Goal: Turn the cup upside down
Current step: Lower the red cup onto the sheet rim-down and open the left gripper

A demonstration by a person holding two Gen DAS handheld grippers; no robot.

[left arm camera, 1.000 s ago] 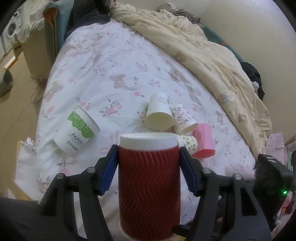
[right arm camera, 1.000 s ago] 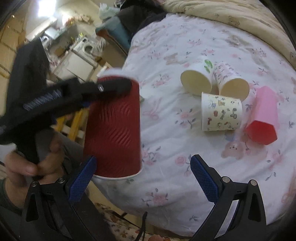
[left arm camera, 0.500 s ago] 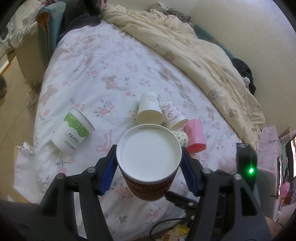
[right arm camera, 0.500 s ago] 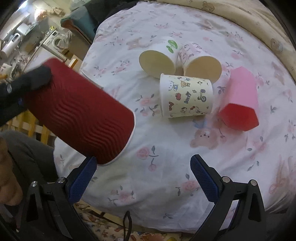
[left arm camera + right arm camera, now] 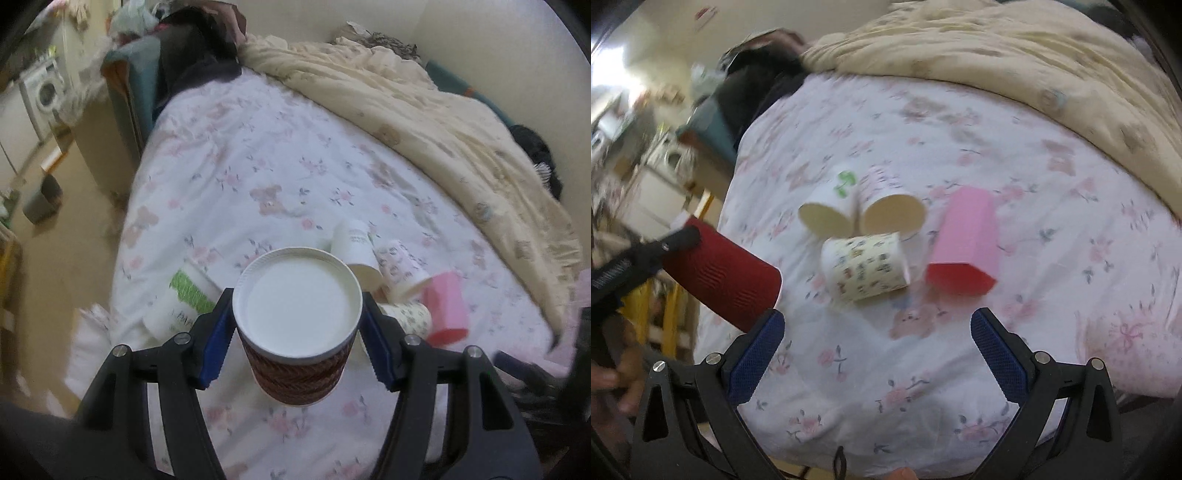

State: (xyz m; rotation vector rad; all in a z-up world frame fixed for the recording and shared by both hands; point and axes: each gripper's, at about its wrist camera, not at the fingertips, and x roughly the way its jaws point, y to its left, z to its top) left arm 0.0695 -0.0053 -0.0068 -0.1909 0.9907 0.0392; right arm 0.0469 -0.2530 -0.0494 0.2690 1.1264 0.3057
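Note:
My left gripper (image 5: 297, 341) is shut on a red ribbed paper cup (image 5: 298, 363), held above the bed's near edge. In the left wrist view its white base (image 5: 297, 304) faces the camera. In the right wrist view the same red cup (image 5: 726, 275) is tilted almost on its side at the left, mouth toward the bed, with the left gripper's finger on it. My right gripper (image 5: 877, 349) is open and empty above the bed's front edge.
A floral bedsheet (image 5: 258, 166) covers the bed, with a cream quilt (image 5: 424, 107) along the far side. Several cups lie on their sides: a pink one (image 5: 964, 240), a cartoon-print one (image 5: 866, 271), two white ones (image 5: 827, 210), a green-print one (image 5: 183, 301). The floor lies left.
The left gripper has tipped the red cup from upright toward the bed, so its base now faces the camera. Both views have swung upward and blurred.

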